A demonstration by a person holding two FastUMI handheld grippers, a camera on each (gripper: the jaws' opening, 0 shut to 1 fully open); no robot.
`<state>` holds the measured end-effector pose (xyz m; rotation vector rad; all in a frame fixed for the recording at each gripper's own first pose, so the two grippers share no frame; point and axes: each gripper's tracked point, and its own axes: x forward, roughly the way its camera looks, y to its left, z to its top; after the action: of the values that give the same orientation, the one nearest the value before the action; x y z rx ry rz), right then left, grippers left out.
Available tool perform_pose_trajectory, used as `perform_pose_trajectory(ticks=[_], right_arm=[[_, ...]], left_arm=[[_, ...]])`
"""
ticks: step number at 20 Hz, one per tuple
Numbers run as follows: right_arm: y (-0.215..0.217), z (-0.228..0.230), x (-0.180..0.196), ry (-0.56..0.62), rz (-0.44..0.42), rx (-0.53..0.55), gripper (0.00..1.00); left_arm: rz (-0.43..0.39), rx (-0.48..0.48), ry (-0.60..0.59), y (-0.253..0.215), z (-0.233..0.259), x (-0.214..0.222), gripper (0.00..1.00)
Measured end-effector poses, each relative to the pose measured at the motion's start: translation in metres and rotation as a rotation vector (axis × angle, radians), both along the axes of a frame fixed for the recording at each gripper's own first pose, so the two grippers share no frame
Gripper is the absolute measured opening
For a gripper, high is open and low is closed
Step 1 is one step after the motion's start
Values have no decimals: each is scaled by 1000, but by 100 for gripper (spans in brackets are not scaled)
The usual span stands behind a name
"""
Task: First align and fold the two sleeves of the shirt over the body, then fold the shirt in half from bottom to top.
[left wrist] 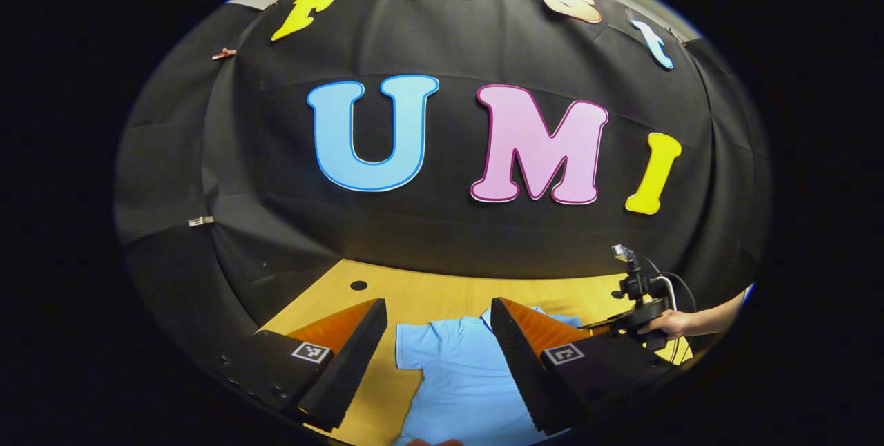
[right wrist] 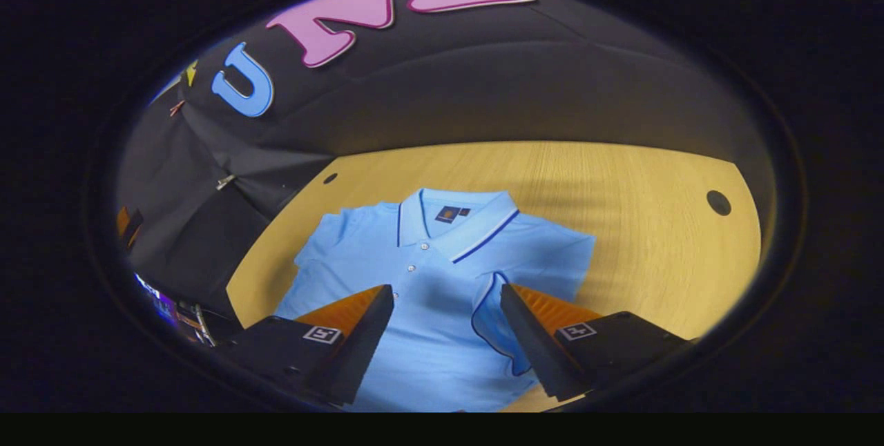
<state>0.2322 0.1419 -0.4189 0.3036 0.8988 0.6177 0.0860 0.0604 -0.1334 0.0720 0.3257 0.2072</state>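
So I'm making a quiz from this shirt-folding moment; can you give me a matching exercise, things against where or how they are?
Things:
1. light blue polo shirt
2. one sleeve with dark trim
3. right claw
4. round dark hole

States:
A. open, above the shirt
B. in the yellow wooden table
C. lying face up, collar toward the wall
D. folded over the body

Pairs: 1-C, 2-D, 3-A, 4-B

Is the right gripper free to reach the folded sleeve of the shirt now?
Probably yes. The right gripper hangs open above the shirt, and the folded sleeve lies just beside one of its fingers, with nothing lying between them.
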Motion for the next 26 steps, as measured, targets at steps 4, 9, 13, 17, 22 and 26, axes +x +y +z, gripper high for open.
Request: perform_pose_trajectory(ticks=[4,9,13,17,22,26], right_arm=[[-19,33,-7,-50,-21,9,98],[-49,68,-31,-120,-32,-18,97],[-75,82,-62,-120,-64,-36,98],[-101,81,-93,-94,-107,-65,98],[-125,70,-114,-53,-155,-96,98],[-129,69,-117,-44,-169,-99,97]], left_arm=[[-13,9,44,33,-29,39,96],[24,-54,216,87,-117,90,96],[28,-88,352,109,-188,124,97],[34,-92,501,124,-258,144,97],[40,-111,615,126,-307,150,96],[54,-99,664,136,-328,145,97]])
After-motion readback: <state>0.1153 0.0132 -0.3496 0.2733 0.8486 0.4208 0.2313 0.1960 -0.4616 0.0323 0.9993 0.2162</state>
